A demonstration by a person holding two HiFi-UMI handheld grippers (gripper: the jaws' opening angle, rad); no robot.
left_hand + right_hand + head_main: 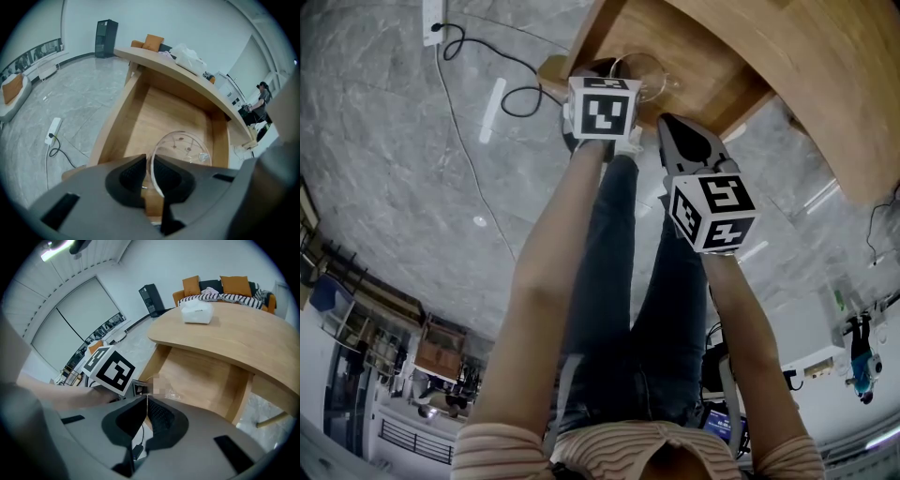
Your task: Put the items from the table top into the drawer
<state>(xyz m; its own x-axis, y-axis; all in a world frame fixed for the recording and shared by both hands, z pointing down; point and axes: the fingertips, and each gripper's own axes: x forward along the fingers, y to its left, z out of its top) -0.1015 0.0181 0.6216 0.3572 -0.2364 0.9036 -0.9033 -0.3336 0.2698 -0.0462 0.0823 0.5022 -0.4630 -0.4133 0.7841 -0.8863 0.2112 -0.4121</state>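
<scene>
The drawer (pixel 168 112) stands pulled out beneath the tabletop (pixel 243 333); the glass bowl (pixel 187 145) is in it near the front, its rim between the jaws of the left gripper (pixel 149 159); the right gripper (pixel 146 398) hangs to that one's right, before the drawer; a power strip (pixel 52 130) lies on the floor (pixel 70 84) left of the drawer; a bundle (pixel 197 312) rests on the tabletop, a sofa (pixel 225 287) behind.

The left gripper (pixel 150 159) pinches the near rim of a clear glass bowl (pixel 185 143) that hangs, or perhaps rests, in the open wooden drawer (pixel 154 105) just ahead.
</scene>
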